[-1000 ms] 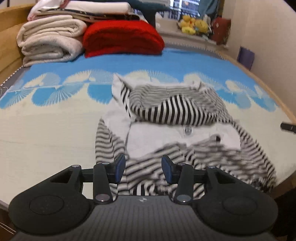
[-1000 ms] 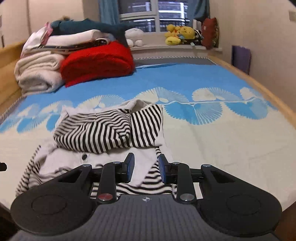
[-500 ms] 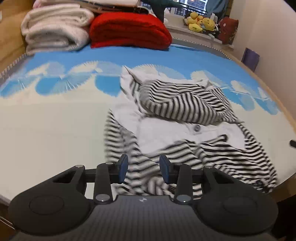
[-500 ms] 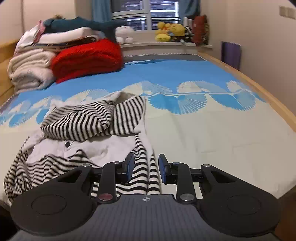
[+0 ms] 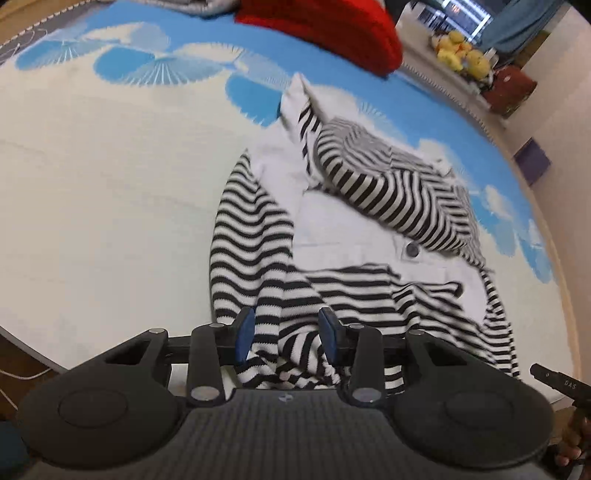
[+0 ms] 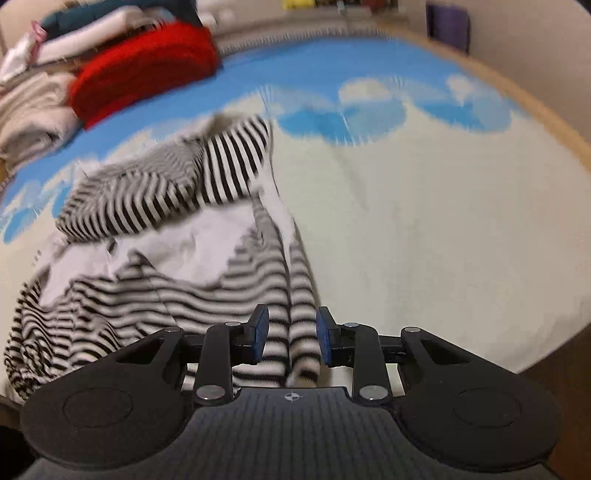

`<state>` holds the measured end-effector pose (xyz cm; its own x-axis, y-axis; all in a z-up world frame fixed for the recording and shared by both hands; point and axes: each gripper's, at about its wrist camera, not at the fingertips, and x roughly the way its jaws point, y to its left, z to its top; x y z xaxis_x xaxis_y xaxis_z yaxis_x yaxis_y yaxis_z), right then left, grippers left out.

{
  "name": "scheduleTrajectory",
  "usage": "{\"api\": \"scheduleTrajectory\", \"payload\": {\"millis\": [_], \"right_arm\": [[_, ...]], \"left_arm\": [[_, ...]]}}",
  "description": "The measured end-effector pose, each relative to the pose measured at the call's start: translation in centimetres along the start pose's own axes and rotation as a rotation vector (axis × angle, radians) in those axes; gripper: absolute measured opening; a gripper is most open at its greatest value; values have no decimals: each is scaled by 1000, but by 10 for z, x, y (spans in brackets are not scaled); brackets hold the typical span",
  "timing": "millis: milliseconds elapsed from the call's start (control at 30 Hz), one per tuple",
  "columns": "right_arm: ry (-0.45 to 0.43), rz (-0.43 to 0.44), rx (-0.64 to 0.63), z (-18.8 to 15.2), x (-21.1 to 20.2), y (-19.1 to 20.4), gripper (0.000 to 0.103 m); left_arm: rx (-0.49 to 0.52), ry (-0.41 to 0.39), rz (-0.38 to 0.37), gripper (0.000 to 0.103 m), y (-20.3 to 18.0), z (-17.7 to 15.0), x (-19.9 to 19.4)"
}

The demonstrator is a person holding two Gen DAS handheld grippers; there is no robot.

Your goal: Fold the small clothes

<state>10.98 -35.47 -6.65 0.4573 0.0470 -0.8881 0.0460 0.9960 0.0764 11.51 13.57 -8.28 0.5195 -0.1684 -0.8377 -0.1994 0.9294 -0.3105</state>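
I have both grippers low over the near edge of the bed [image 5: 92,206], each lined up on a corner of the striped garment [image 5: 332,236] that lies crumpled there. I judge this to be the opening step: taking hold of the hem so the piece can be spread flat before any fold is made.

The left gripper [image 5: 284,334] has its jaws apart, with a bunched striped sleeve or hem end lying between the blue pads [image 5: 243,332]; the cloth looks close to the pads but not pinched. The right gripper [image 6: 290,334] is likewise apart, straddling a narrow rolled strip of the same fabric. Whether either pad touches the cloth I cannot tell, and the right view is smeared with motion blur.

The garment is a soft black-and-white striped knit with a plain white panel and a dark button [image 5: 412,250], its hood or upper part flopped over the middle. It is limp and wrinkled, so I expect it to sag and stretch when lifted.

Next I would close both jaws on single layers, not the whole bundle, then lift and draw outward evenly. The bedcover is a flat woven sheet, cream with blue fan shapes; a fuzzy red blanket [image 5: 325,33] sits well apart at the far end.
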Motion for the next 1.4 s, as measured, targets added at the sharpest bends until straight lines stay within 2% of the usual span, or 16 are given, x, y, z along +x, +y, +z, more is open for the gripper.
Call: {"api": "scheduleTrajectory", "payload": {"millis": [100,267,433,567,600,633,667,733,767,800,867,1000,1100,1167,1333,1400], "right_arm": [[67,-23,21,-4,16,-2,34],[137,-43,14,-10,33,1,44],[192,-74,-22,-16,47,7,46],[202,-97,-19,-20,53,9,46],[202,-97,-17,-21,53,8,46],[202,-96,-16,-22,53,8,46],[204,-91,-20,-23,53,9,44],[203,-56,-22,-23,51,9,23],[196,-35,-19,-23,49,10,7],[180,-22,-18,-22,45,10,2],[122,-5,7,-19,32,6,2],[-52,67,132,-11,-8,-12,1],[-112,60,152,-10,-26,-18,1],[-83,45,147,-12,-22,-19,1],[89,-48,92,-21,14,-13,1],[107,-58,83,-23,20,-9,2]], "left_arm": [[-6,41,59,43,0,-3,16],[-5,103,147,50,3,-9,41],[-19,134,174,51,9,-11,51],[1,154,175,49,7,-13,56],[12,159,169,42,6,-14,57],[24,164,162,26,4,-15,59],[38,172,154,19,1,-16,61],[69,166,146,7,-3,-17,60],[82,153,145,7,-5,-17,57],[87,135,138,6,-6,-17,53],[78,89,111,6,-7,-16,40],[43,-21,32,6,-5,-14,4],[36,-37,10,6,-7,-17,-7],[42,-15,25,6,-8,-20,-3],[18,85,66,7,0,-19,22],[-10,115,64,9,5,-19,31]]}}
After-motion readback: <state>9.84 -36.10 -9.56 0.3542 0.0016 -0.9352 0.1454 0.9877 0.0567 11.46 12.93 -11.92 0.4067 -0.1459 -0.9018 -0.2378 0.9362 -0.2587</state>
